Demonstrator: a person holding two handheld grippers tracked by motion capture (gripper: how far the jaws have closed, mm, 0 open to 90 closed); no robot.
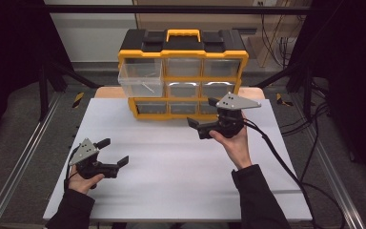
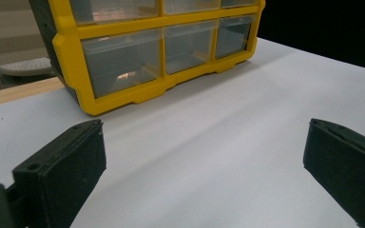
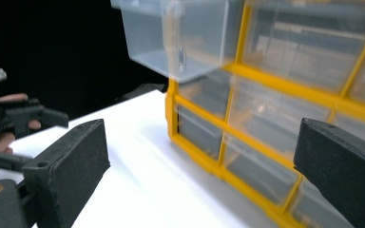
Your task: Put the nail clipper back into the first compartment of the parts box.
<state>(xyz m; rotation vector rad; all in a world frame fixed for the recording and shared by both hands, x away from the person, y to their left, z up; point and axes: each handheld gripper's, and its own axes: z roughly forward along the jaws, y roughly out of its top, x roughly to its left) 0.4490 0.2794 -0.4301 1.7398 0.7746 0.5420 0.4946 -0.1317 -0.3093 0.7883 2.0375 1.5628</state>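
Note:
A yellow and black drawer cabinet (image 1: 183, 71) stands at the back of the white tabletop (image 1: 171, 167). Its top left clear drawer (image 1: 140, 78) is pulled out, and a thin metal piece (image 1: 147, 87) lies inside it. My right gripper (image 1: 203, 112) is open just in front of the cabinet's lower right drawers, holding nothing. In the right gripper view, the open gripper (image 3: 199, 166) faces the cabinet (image 3: 266, 142), with the pulled-out drawer (image 3: 176, 38) above. My left gripper (image 1: 114, 151) hovers open and unloaded near the front left. From the left gripper (image 2: 204, 161), the cabinet (image 2: 161, 57) lies ahead.
Black cables (image 1: 286, 162) trail from the right gripper across the table's right side. Metal rails (image 1: 19, 167) run along both sides of the table, and dark frame posts (image 1: 43, 90) stand behind it. A wooden strip (image 1: 109, 92) shows at the board's back edge.

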